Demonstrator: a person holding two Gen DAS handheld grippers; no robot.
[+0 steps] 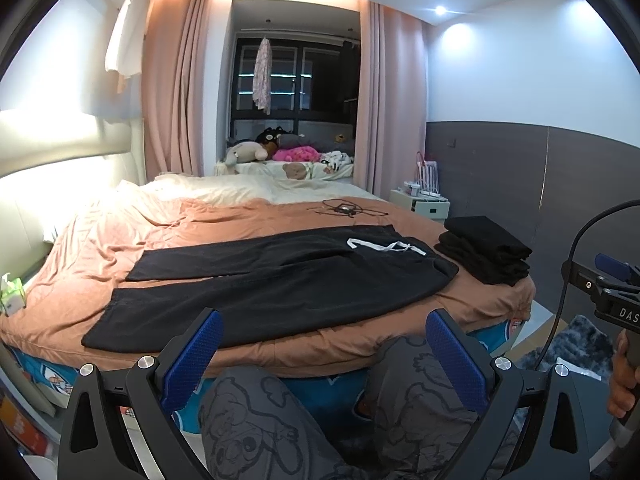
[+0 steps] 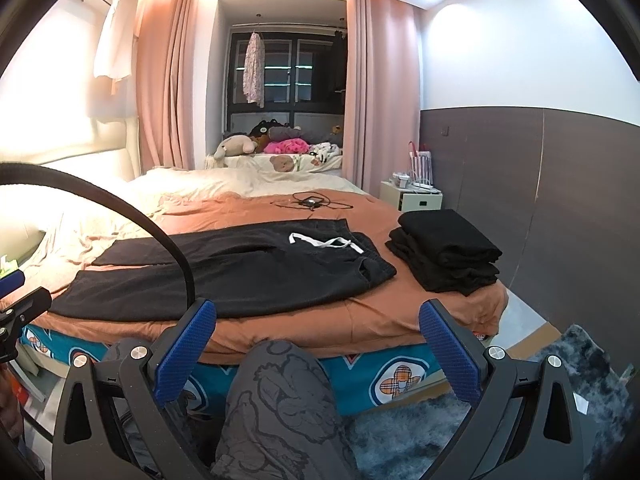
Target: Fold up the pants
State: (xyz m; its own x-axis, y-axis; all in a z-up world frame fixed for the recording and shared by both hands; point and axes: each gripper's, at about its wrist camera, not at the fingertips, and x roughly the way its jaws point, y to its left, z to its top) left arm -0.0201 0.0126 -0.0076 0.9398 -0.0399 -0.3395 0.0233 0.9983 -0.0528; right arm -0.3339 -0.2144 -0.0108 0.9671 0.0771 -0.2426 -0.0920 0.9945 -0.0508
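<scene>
A pair of black pants (image 1: 280, 272) lies flat on the bed (image 1: 240, 216), spread out on the orange blanket (image 1: 168, 228). The two legs point to the left and the waist is on the right. A white string (image 1: 384, 246) lies across the waist. Just beside the waist, near the right corner of the bed, sits a stack of folded black clothes (image 1: 484, 248). It does not touch the pants. Farther back on the blanket is a small black thing with thin cords (image 1: 344, 209). The left tongs (image 1: 324, 344) are wide open and hold nothing. They hang in front of the near edge of the bed, above the person's knees in gray cartoon pajamas (image 1: 260, 420). The right tongs (image 2: 318, 336) are wide open too, and empty, also in front of the bed edge. In the left view, the other tool shows at the right edge with white letters that read "DAS" (image 1: 628, 314); the rest is cut off. Stuffed toys (image 2: 260, 142) sit by the dark window (image 2: 288, 80), between pink curtains (image 2: 168, 80). A small white nightstand (image 2: 412, 196) stands by the gray wall. A fuzzy blue-gray rug (image 2: 400, 432) lies on the floor.
</scene>
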